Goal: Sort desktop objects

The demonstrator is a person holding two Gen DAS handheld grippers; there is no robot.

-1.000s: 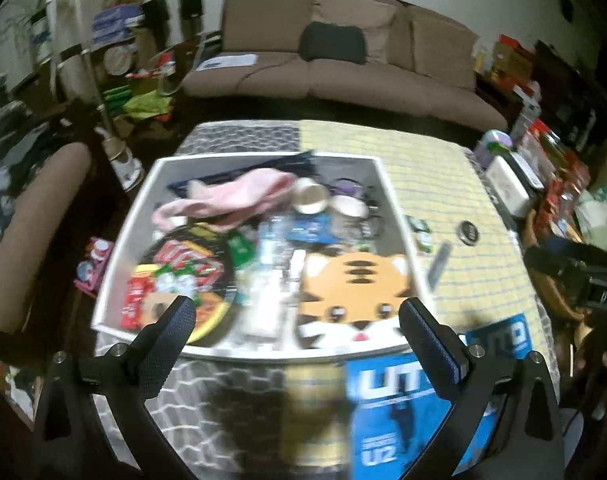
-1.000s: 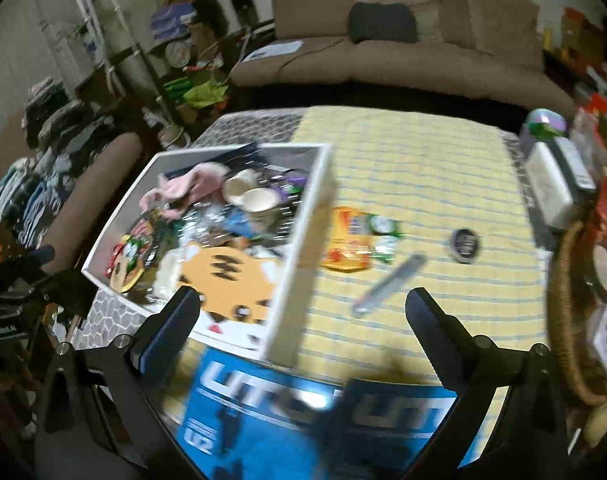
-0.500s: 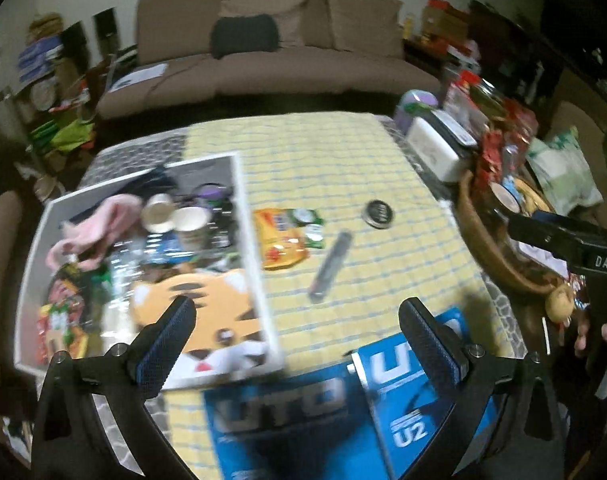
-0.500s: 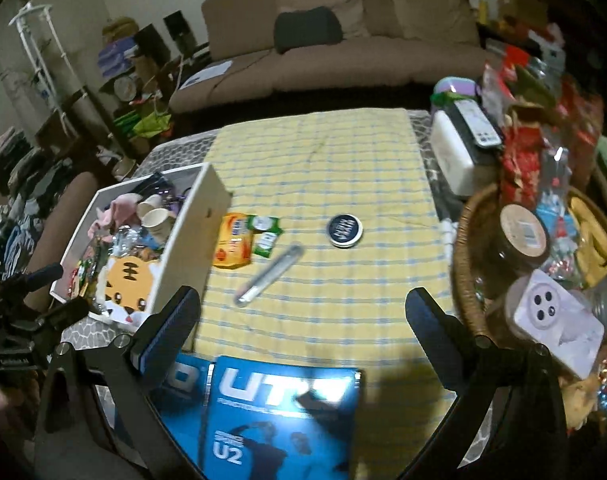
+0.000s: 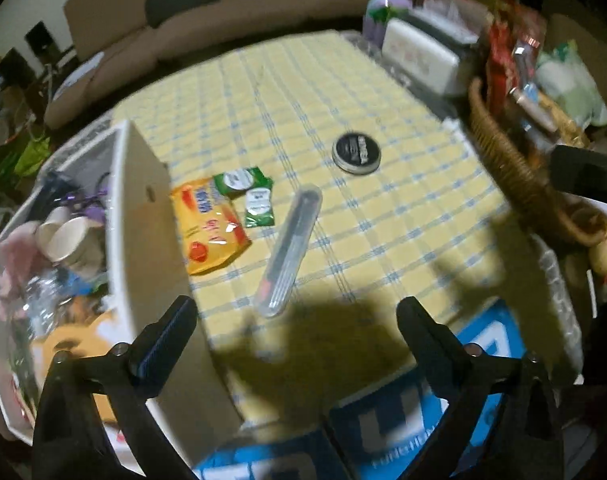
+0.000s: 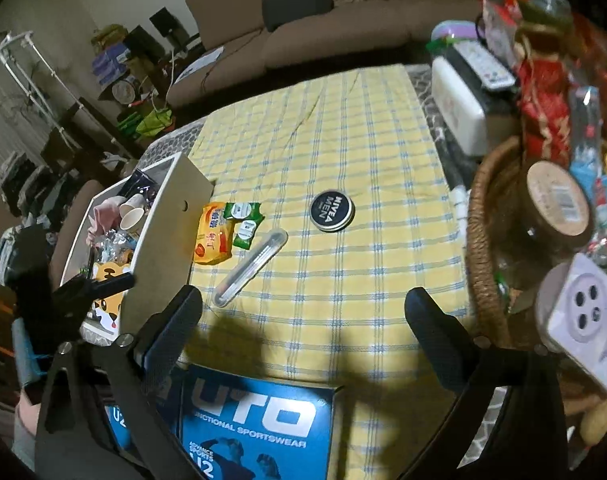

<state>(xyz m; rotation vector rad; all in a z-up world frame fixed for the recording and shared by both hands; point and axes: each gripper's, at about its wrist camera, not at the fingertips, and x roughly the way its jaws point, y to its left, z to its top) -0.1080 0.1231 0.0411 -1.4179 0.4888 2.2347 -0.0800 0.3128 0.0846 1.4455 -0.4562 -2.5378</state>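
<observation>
Both grippers, left gripper (image 5: 297, 328) and right gripper (image 6: 303, 316), hover with jaws released and empty; the clear pen case (image 5: 289, 250) looks light, stiff, slippery — best pinched across its narrow middle.

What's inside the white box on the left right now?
The white box holds paper cups, a pink cloth, a tiger-face item and crinkly wrappers. Whatever lies beneath that pile and behind the near wall is hidden.

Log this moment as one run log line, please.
left gripper: open, empty, just narrowed slightly | right gripper: open, empty | clear pen case, round tin, snack packets: on cloth, unsorted
</observation>
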